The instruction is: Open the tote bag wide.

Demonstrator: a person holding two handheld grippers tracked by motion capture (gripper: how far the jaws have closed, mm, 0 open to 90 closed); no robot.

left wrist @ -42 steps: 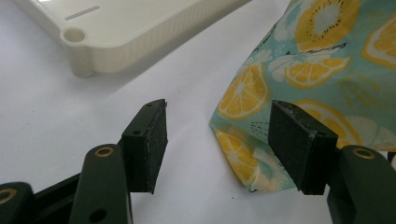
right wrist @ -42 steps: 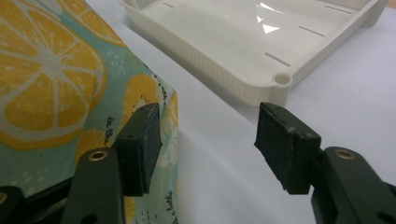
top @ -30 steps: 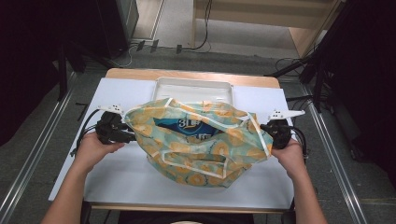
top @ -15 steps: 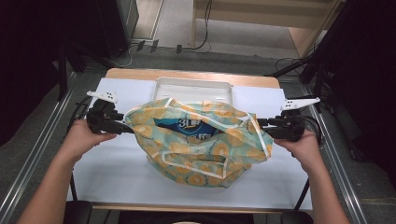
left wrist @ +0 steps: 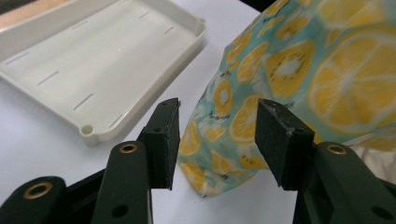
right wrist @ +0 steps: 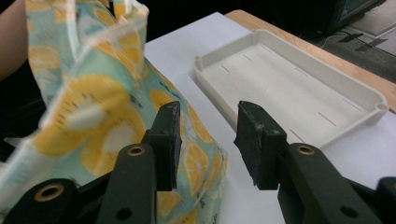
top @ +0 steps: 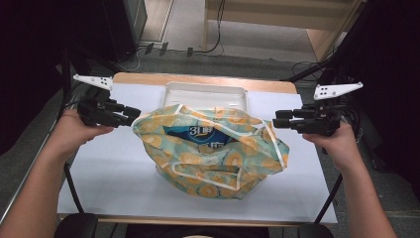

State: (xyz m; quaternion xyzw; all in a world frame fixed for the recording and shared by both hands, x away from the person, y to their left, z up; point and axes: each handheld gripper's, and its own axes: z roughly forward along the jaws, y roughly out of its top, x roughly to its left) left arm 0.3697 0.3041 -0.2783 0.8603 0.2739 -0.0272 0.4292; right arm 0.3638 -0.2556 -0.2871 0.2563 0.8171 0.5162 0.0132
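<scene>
- The left gripper point(top: 134, 113) had its jaws apart in the left gripper view, with no material clamped between them.
- Its tips stood just beside the left edge of the lemon-print bag point(top: 213, 148); in the left gripper view the fabric point(left wrist: 299, 79) lay beyond the gap between the pads, and contact could not be confirmed.
- The right gripper point(top: 275, 122) also had its jaws apart, with the pads bare.
- Its tips were near the right edge of the bag in the high view; in the right gripper view the fabric point(right wrist: 93, 112) lay to the left of and behind the left pad.
- Each gripper was held by one hand, the left hand point(top: 74, 134) and the right hand point(top: 337, 144), at roughly the same height on opposite sides of the bag.
- The bag rested on the white worktop point(top: 114, 173) at its middle, with its mouth facing up and a blue printed package point(top: 200, 136) visible inside.
- A white tray point(top: 205, 94) lay behind the bag at the far side of the worktop; the bag overlapped its near edge in the high view.
</scene>
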